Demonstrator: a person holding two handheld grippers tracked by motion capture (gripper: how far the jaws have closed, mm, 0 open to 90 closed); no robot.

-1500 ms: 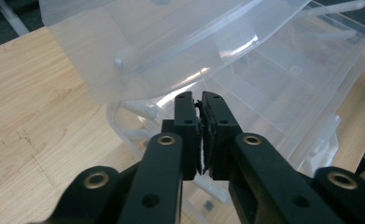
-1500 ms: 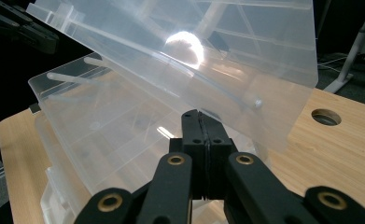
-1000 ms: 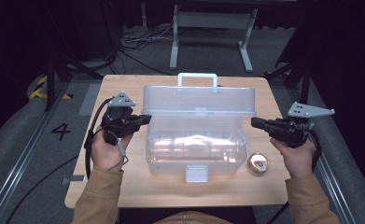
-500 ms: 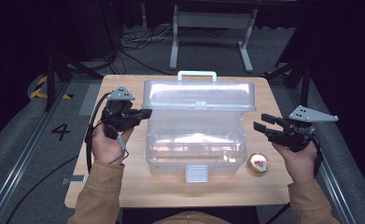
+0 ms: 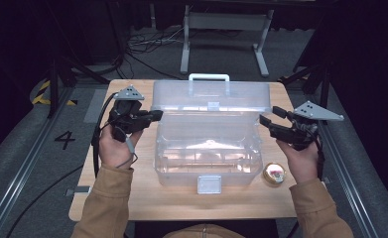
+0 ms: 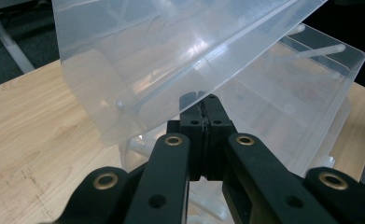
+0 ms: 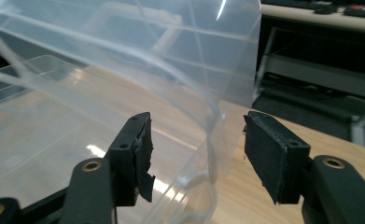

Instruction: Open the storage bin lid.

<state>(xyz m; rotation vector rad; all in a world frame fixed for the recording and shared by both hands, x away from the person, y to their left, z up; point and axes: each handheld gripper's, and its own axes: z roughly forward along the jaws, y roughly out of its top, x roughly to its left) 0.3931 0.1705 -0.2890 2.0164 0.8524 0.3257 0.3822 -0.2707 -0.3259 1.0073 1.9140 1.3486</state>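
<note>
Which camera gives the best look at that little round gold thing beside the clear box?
The high view: the gold thing lies in full sight on the table, at the box's front right corner. The two gripper views look at the box's clear walls and lid and add nothing about it.

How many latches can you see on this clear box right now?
1: a grey latch at the middle of the clear box's front wall, nearest the person. Others may be hidden behind the raised lid.
</note>
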